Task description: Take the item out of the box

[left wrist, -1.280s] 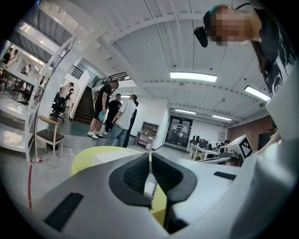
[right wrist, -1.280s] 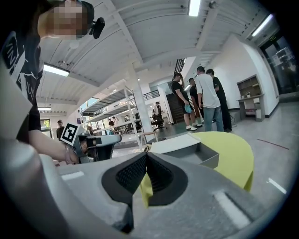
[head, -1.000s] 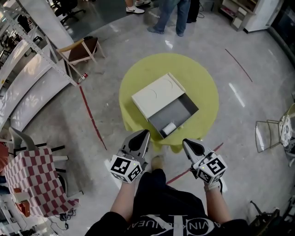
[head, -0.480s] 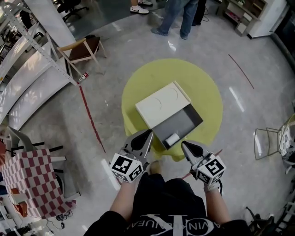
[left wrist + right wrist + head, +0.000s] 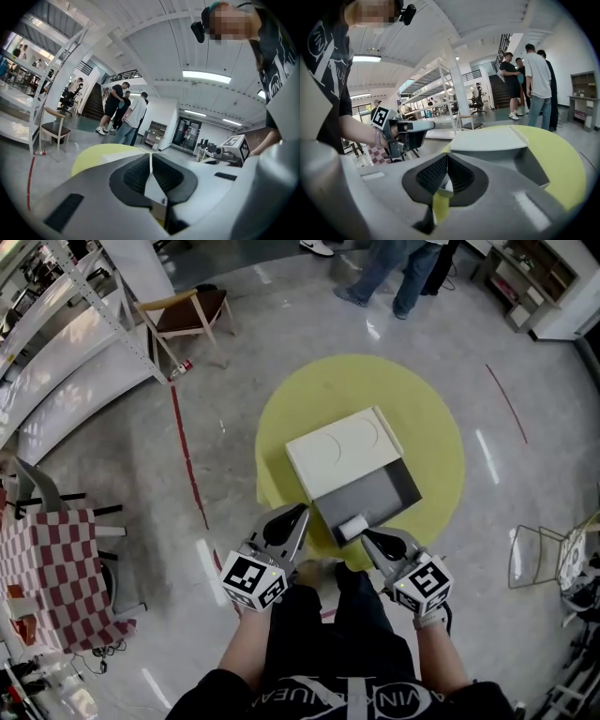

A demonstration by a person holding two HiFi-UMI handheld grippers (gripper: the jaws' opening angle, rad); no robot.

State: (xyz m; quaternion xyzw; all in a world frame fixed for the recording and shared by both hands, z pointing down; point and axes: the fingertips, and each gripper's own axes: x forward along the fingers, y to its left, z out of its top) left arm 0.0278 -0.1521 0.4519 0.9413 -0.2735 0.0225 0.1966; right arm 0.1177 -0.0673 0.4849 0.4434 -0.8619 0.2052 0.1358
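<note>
A white box (image 5: 342, 451) lies on a round yellow table (image 5: 431, 418), its grey tray (image 5: 380, 495) pulled out toward me. A small white item (image 5: 352, 527) lies in the tray's near corner. My left gripper (image 5: 296, 514) hangs shut just left of the tray's near end, off the table edge. My right gripper (image 5: 367, 536) is shut with nothing in it, its tip just short of the item. In the right gripper view the box (image 5: 487, 139) lies straight beyond the shut gripper (image 5: 447, 158). The left gripper view shows its gripper (image 5: 150, 157) closed tight.
A wooden chair (image 5: 187, 313) and metal shelving (image 5: 66, 324) stand at the back left. A checkered-cloth table (image 5: 52, 577) is at the left, a wire chair (image 5: 544, 554) at the right. People (image 5: 403, 273) stand beyond the table. Red tape (image 5: 187, 456) runs across the floor.
I have stepped closer to the table. Both grippers moved forward to the tray's near end, and the right gripper's tip now sits beside the white item.
</note>
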